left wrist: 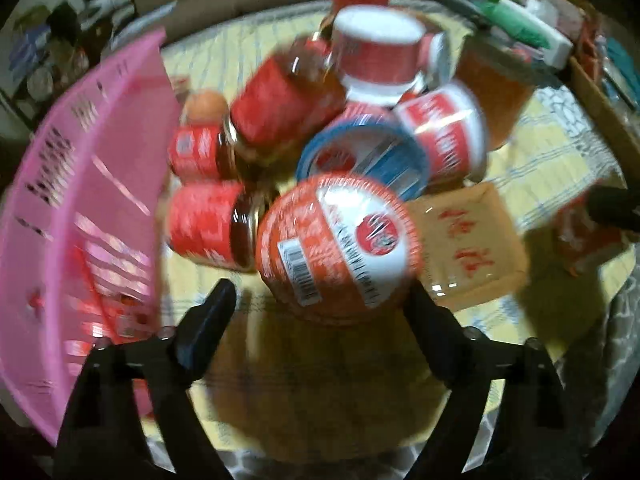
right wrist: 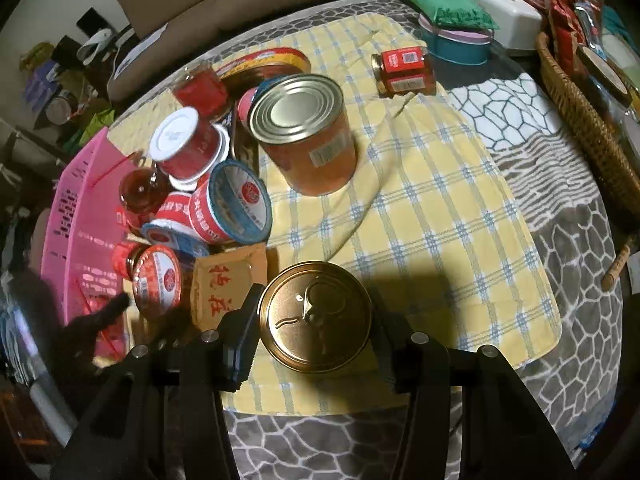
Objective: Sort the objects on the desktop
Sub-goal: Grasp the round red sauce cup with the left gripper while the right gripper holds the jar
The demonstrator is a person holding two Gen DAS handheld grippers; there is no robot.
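My left gripper is open around the near side of a red-and-white sealed cup that lies on its side at the front of a pile of cups and red-labelled jars. The view is motion-blurred. My right gripper is shut on a gold pull-tab can, held over the yellow checked cloth. In the right wrist view the left gripper shows dark beside that same cup. A tan sachet with red characters lies beside the cup, also seen in the right wrist view.
A pink slotted basket stands tilted at the left of the pile, also in the right wrist view. A tall orange tin stands on the cloth. A small jar lies farther back. A wicker basket and clutter sit at the right.
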